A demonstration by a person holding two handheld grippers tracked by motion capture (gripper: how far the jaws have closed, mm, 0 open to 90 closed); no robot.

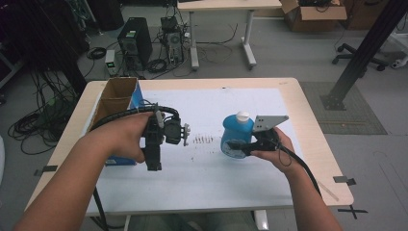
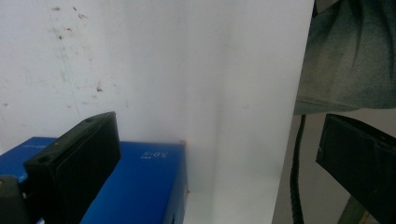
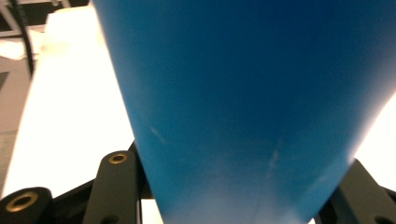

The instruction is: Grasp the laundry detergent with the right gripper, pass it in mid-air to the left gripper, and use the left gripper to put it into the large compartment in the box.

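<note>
A blue bottle (image 1: 235, 131) with a white cap (image 1: 243, 116) sits right of the table's middle, tilted slightly. My right gripper (image 1: 236, 146) comes at it from the right and is shut on its lower body. In the right gripper view the bottle's blue wall (image 3: 243, 93) stands between the two black jaws of my right gripper (image 3: 243, 191), pressed on both sides. My left gripper (image 1: 154, 165) hangs over the table's left part, pointing down, beside a blue-sided cardboard box (image 1: 117, 97). In its own view my left gripper (image 2: 224, 140) is open with nothing between its jaws.
The box's blue face (image 2: 140, 186) lies under the left jaw. Small brown crumbs (image 1: 202, 140) dot the white mat (image 1: 207, 178) between the hands. The mat's edge (image 2: 285, 140) and a person's trouser leg (image 2: 350, 56) are close by. Computers, cables and a desk stand behind the table.
</note>
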